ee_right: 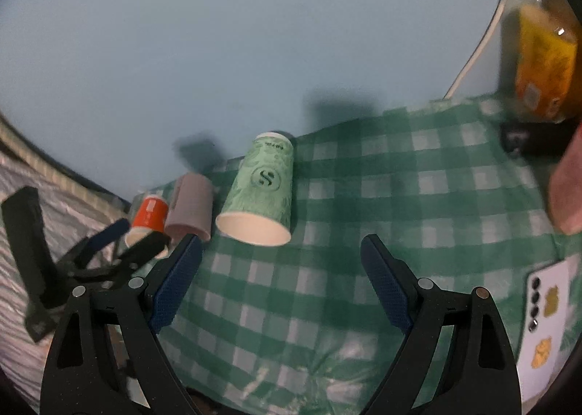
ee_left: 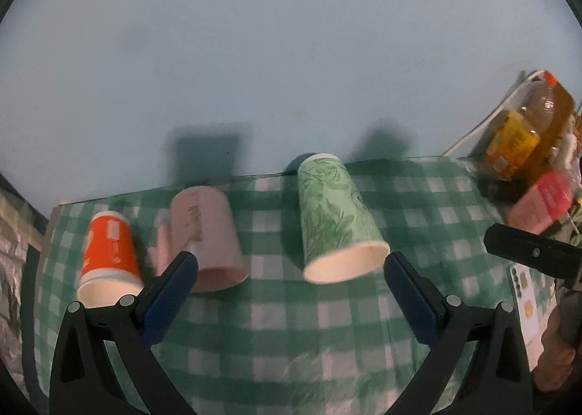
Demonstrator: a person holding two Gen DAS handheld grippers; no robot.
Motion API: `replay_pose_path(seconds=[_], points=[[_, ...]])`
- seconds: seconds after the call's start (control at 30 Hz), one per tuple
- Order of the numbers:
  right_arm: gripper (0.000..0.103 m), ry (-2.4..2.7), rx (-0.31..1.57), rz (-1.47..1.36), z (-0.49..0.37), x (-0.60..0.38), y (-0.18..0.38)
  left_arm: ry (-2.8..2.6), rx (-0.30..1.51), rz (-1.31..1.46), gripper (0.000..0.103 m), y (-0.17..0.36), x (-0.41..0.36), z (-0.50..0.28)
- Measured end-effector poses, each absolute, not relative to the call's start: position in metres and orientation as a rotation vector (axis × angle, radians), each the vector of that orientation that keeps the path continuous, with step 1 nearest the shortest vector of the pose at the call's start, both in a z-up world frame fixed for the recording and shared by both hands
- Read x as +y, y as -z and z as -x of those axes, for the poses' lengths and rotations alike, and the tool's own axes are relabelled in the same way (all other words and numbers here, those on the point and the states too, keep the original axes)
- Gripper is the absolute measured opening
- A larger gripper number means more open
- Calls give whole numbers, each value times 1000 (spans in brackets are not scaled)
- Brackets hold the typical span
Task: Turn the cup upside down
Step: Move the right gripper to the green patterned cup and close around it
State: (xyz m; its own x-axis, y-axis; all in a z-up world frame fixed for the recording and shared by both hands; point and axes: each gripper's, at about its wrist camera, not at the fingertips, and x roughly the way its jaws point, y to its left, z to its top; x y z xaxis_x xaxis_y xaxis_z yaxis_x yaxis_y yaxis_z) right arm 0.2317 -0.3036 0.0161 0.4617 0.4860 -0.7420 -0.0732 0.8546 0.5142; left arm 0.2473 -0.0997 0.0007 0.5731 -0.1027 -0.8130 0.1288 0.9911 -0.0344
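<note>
Three cups stand upside down, rims down, on a green checked cloth [ee_left: 276,324]: an orange paper cup [ee_left: 109,255] at the left, a pink mug [ee_left: 207,236] beside it, and a green leaf-patterned paper cup [ee_left: 336,218] to the right. My left gripper [ee_left: 291,269] is open and empty, just in front of the pink and green cups. In the right wrist view the green cup [ee_right: 262,193], the pink mug [ee_right: 191,207] and the orange cup [ee_right: 149,215] stand far left. My right gripper [ee_right: 280,255] is open and empty, right of the green cup. The left gripper [ee_right: 112,236] shows at its left.
A large bottle of amber liquid [ee_left: 527,127] and a red packet [ee_left: 545,196] stand at the back right by a white cable. A white phone [ee_right: 545,316] lies at the right edge of the cloth. A pale blue wall rises behind the table.
</note>
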Motion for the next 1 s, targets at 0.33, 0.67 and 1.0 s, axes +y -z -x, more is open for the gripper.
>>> replay_pose_path(seconds=[0.33,0.67,1.0], points=[[88,-354,1156,-552,-299,-317,17,121,1093,-15,103,33,-129,-308],[88,-328,1216,-585,-332,-322,46,139,1183,-18,102,63,-150,-342],[88,-302,1246,-582,-339,-323,60,191,1273,-2,77,86,-149,-365]])
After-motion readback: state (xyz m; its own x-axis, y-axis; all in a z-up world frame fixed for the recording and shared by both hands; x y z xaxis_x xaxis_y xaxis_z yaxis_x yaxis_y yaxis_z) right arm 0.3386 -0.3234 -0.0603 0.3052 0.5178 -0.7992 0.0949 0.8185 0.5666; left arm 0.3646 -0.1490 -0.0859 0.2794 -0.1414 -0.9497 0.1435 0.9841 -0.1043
